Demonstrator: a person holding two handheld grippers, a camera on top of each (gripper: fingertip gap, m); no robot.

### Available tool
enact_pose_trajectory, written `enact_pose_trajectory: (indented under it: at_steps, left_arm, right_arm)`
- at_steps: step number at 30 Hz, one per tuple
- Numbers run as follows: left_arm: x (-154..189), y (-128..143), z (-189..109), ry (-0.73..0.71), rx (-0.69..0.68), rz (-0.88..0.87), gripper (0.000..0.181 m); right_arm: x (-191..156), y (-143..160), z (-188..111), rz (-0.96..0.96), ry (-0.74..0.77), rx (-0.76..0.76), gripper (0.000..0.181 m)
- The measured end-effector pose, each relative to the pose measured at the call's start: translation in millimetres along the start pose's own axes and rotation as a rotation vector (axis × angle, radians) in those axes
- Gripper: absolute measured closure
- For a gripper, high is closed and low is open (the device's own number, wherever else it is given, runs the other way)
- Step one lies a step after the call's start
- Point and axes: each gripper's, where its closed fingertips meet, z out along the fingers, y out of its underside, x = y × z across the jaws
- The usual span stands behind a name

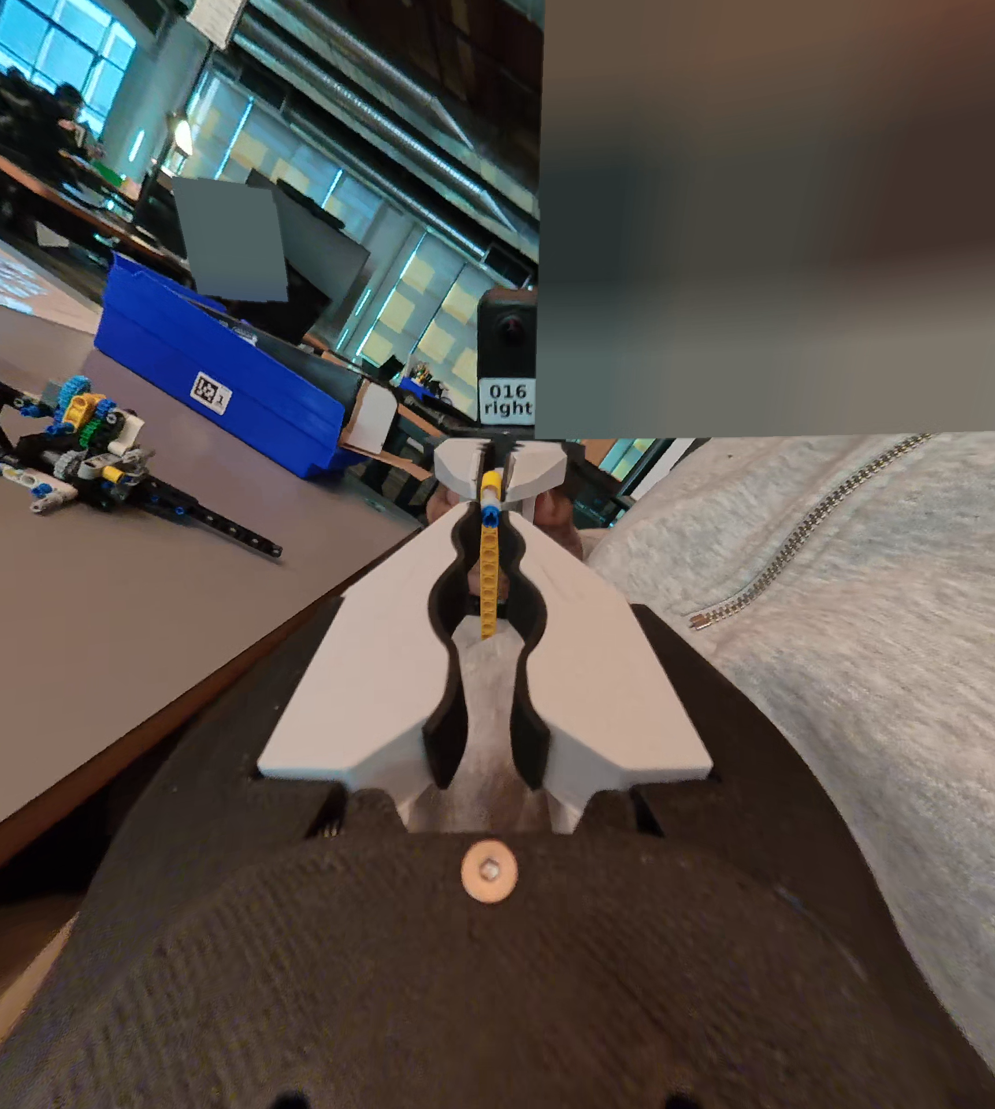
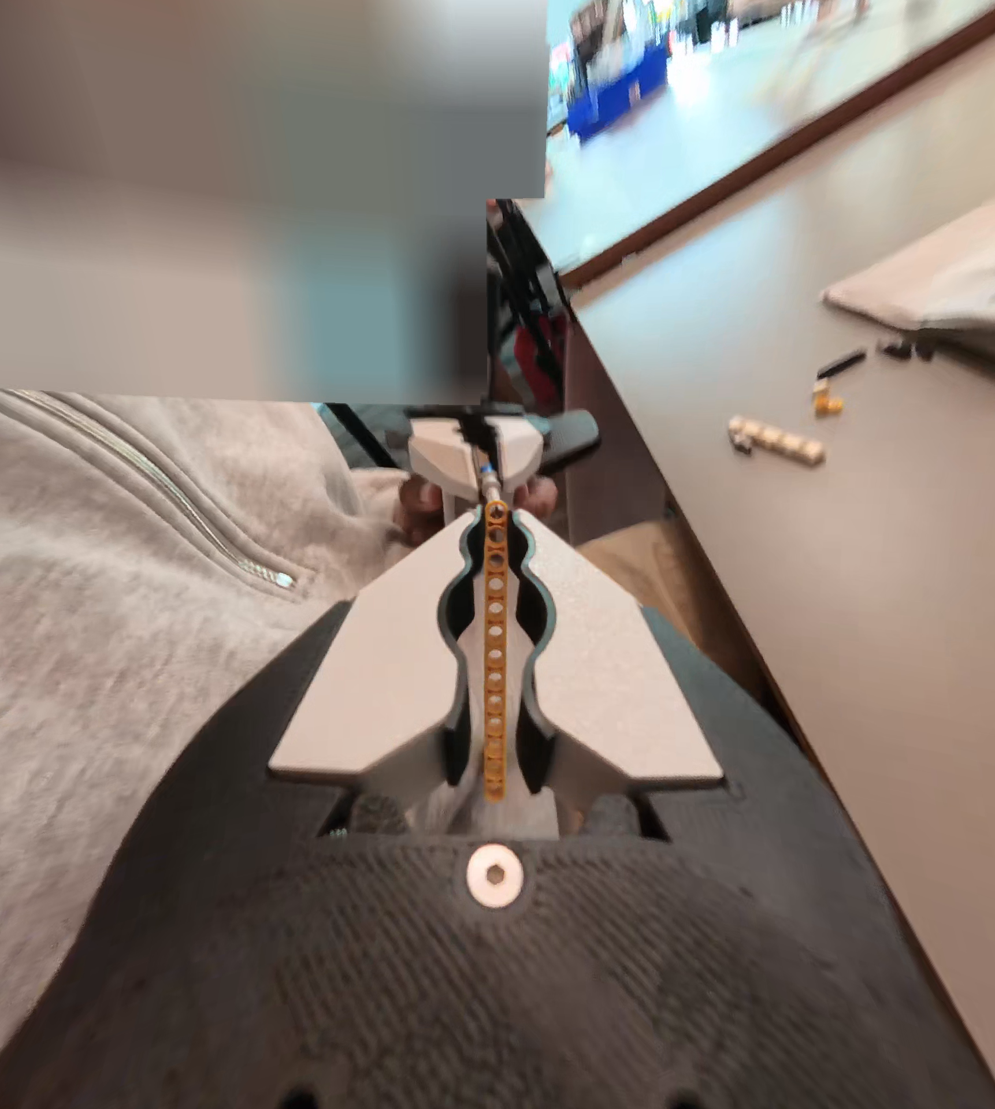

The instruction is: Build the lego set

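Grey counter w/ a brown edge runs along one side, workshop windows and pipes behind. Both claws are held off the counter edge, in front of a person's grey zip hoodie, tips facing each other. Right claw is closed on a long yellow beam w/ a row of holes, which lies lengthwise between its fingers. Left claw is closed on a short yellow-and-blue pin piece at the beam's far end; whether pin and beam are joined can't tell. Half-built model, black w/ blue, yellow & white bits, sits on the counter near a blue bin. Loose parts lie near a folded cloth: a tan beam, a small yellow piece, black bits.
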Motion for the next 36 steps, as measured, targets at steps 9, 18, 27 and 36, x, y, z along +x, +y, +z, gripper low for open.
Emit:
enact_pose_trajectory:
  at_steps: [9, 18, 27, 36]
  left_arm:
    - [3, -8, 0, 0.036, 0.045, 0.002, 0.179]
    - [0, -15, 1, 0.023, 0.059, 0.020, 0.179]
    - [0, -17, 0, 0.028, 0.073, 0.021, 0.179]
    - [-2, -16, 1, 0.019, 0.072, 0.009, 0.179]
  right_arm:
    - [-3, -16, 1, 0.058, -0.044, 0.184, 0.176]
    - [-1, -23, 2, 0.090, -0.053, 0.220, 0.176]
    - [1, -26, 1, 0.094, -0.041, 0.221, 0.177]
    - [1, -27, 1, 0.102, -0.052, 0.236, 0.177]
